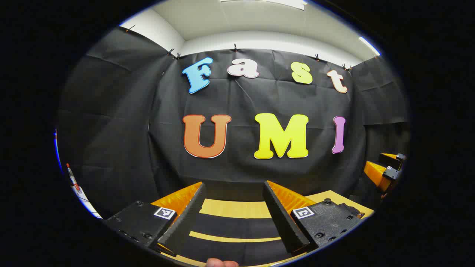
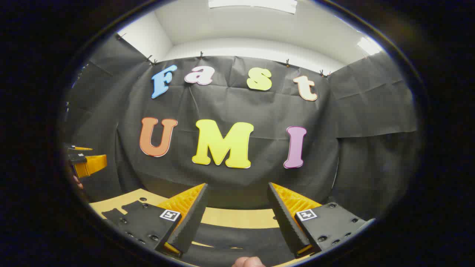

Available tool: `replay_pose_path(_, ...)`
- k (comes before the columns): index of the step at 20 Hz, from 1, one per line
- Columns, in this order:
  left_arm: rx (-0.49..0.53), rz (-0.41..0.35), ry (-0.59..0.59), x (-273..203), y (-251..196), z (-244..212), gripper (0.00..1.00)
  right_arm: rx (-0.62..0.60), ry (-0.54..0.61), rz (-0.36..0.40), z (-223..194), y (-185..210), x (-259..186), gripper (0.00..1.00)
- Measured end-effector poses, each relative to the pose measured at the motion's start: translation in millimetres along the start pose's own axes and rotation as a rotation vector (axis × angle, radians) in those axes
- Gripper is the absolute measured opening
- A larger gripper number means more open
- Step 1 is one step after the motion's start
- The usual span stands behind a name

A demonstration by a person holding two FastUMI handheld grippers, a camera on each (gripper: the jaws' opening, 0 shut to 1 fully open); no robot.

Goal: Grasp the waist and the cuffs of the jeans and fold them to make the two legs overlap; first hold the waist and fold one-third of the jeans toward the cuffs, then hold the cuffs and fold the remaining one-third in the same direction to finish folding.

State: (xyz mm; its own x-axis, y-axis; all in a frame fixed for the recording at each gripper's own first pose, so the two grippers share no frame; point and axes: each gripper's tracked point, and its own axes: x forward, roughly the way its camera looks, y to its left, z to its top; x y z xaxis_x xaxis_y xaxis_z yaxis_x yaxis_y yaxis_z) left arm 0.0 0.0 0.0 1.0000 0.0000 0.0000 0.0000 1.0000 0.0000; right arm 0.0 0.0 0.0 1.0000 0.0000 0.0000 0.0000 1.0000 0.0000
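Both claws, left claw (image 1: 234,213) and right claw (image 2: 237,215), hang wide open above the surface (image 1: 237,208); dark jeans (image 1: 233,226) lie below. Nothing is gripped; we judge grasping waist and cuffs comes next.

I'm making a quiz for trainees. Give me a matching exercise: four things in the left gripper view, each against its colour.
Things:
1. table
2. left gripper pads
3. ceiling
4. ribbed finger backs

Colours:
a. white
b. orange
c. yellowish
d. black

Pairs: 1-c, 2-d, 3-a, 4-b.
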Motion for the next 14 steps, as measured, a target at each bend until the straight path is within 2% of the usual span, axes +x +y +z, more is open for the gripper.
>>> replay_pose_path(14, 0.018, -0.009, 0.029, 17.8, -2.9, -15.3, 0.99, -0.025, 0.035, 0.008, -14.9, -12.5, 21.4, 0.97)
